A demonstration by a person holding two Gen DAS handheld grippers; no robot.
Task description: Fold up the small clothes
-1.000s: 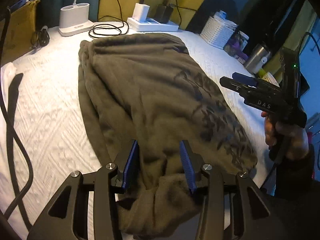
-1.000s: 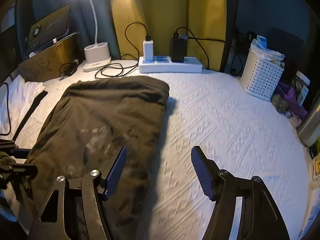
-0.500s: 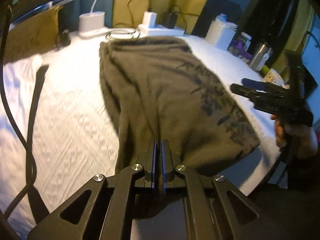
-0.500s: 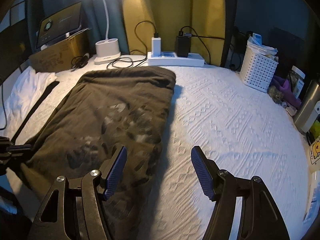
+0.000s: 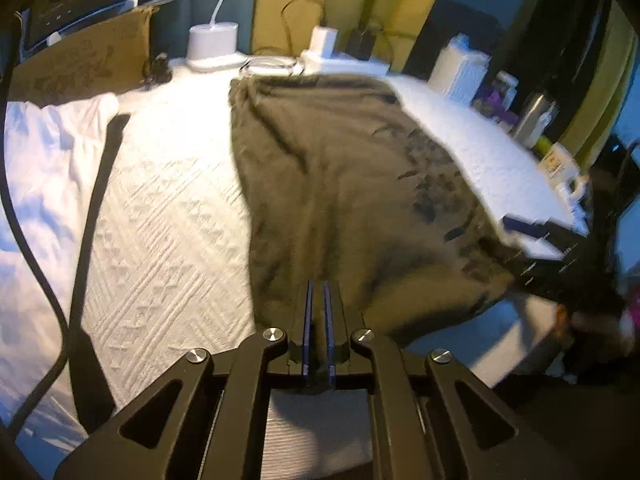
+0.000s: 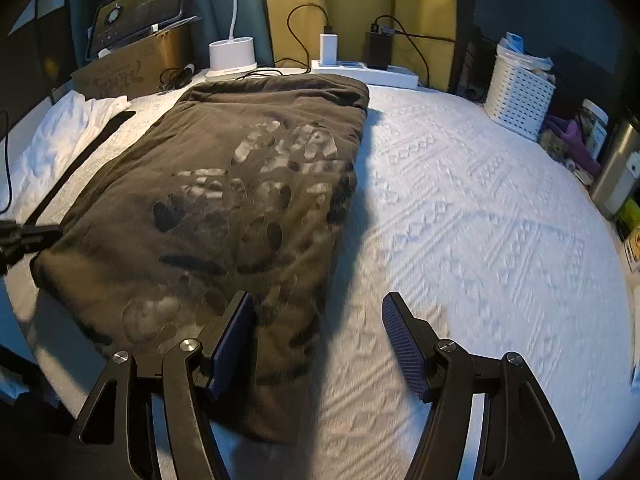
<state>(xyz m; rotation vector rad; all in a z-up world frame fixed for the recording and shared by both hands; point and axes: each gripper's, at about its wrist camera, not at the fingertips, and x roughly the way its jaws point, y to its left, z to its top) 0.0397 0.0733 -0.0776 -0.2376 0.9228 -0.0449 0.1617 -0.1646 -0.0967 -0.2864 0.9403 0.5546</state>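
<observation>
An olive-brown T-shirt [image 5: 344, 184] with a dark print lies folded lengthways on the white bedspread [image 5: 168, 216]; it also shows in the right wrist view [image 6: 240, 208]. My left gripper [image 5: 318, 292] is shut on the shirt's near hem at its left corner. My right gripper [image 6: 318, 316] is open and empty, hovering over the shirt's near right edge, its left finger above the cloth. The right gripper shows blurred at the right of the left wrist view [image 5: 536, 232]. The left gripper's tip shows at the left edge of the right wrist view [image 6: 28, 236].
At the far edge stand a white lamp base [image 6: 232, 56], a power strip with chargers [image 6: 364, 70] and cables. A white basket [image 6: 520, 96] and a metal flask [image 6: 616, 168] sit at the right. A white cloth [image 6: 60, 136] and black strap [image 5: 92, 240] lie left.
My left gripper closed on the shirt's near hem and drew it back and taut. My right gripper moved down and nearer to the shirt's near right edge, still open.
</observation>
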